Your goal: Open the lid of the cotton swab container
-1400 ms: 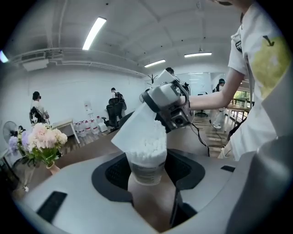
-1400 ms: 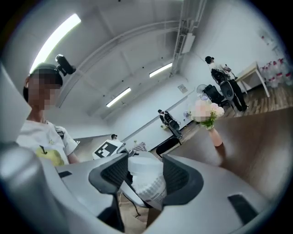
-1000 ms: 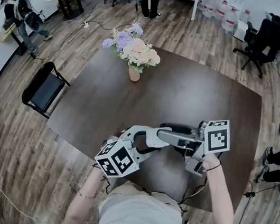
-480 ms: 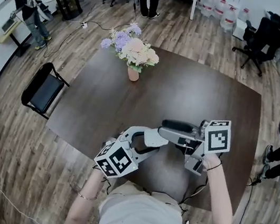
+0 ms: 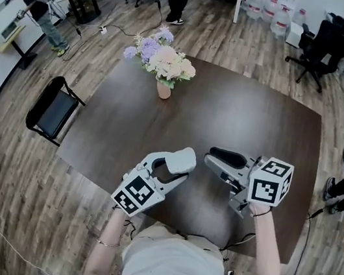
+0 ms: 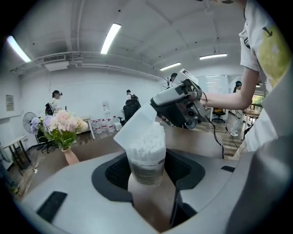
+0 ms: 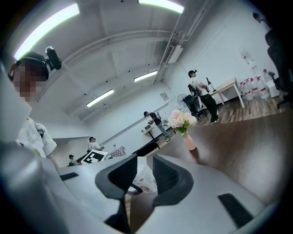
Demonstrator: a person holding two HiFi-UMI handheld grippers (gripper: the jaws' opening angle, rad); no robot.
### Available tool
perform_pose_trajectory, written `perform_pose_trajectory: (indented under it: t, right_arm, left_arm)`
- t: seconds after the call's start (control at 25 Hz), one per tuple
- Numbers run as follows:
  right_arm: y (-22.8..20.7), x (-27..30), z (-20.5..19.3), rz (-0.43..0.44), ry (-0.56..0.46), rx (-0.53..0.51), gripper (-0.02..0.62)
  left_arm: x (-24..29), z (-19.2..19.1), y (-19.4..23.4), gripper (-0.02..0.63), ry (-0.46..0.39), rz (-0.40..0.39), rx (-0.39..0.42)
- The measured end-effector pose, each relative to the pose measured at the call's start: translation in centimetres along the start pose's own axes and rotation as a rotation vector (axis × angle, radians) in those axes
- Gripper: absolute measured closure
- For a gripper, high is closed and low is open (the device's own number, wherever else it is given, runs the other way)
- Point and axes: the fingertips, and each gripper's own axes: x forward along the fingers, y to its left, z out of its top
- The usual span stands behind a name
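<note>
My left gripper (image 5: 170, 166) is shut on the cotton swab container (image 5: 187, 158), holding it above the near part of the dark table (image 5: 243, 106). In the left gripper view the clear container (image 6: 146, 160) stands upright between the jaws. Its white lid (image 6: 137, 125) is tipped up and back, and the packed white swab heads (image 6: 146, 142) show. My right gripper (image 5: 217, 160) hangs just right of the container, apart from it. Its jaws are closing, with a narrow gap and nothing pressed between them (image 7: 142, 171).
A vase of pink and purple flowers (image 5: 165, 66) stands at the table's far left. A black chair (image 5: 52, 109) sits off the left edge. Office chairs, water bottles and people stand around the room's edges. The right gripper (image 6: 176, 103) looms just behind the container.
The right gripper has drawn back to the right, off the container, and its jaws have narrowed. The left gripper has shifted slightly, and the container's top now shows free.
</note>
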Motion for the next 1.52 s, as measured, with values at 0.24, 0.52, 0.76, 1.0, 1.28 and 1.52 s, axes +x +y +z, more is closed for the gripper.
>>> perform_pose_trajectory:
  t: [0.24,0.52,0.76,1.0,1.28,1.52]
  right_arm:
    - [-1.5,-1.1,-0.3,-0.12,-0.091,-0.056,0.536]
    - [-2.8,-2.3,-1.1,-0.229,-0.195,-0.106,0.557]
    - [-3.4,-2.9,-1.7,-0.303,-0.209,-0.172,0.572]
    - [-4.1,-3.1,-2.1,-0.363,-0.223,-0.207,0.574]
    - [-4.4,-3.4,-2.5,-0.418,-0.244,-0.251,0.574]
    - [-4.6,-3.9,-2.4,-0.458,-0.26,-0.282,0.574]
  left_arm:
    - [-0.7,-0.5,2.0,0.371,-0.017,0.112,-0.091]
    - [-1.8,-1.1,4.5,0.371,-0.045,0.24,-0.174]
    - [-2.6,-1.5,6.0,0.371,-0.06,0.338,-0.226]
    - [-3.3,-2.0,6.7,0.371,-0.066,0.391,-0.263]
    - [-3.8,-2.5,7.1,0.371,-0.072,0.424,-0.275]
    - [-4.0,-2.5,7.2,0.371,-0.07,0.431,-0.277]
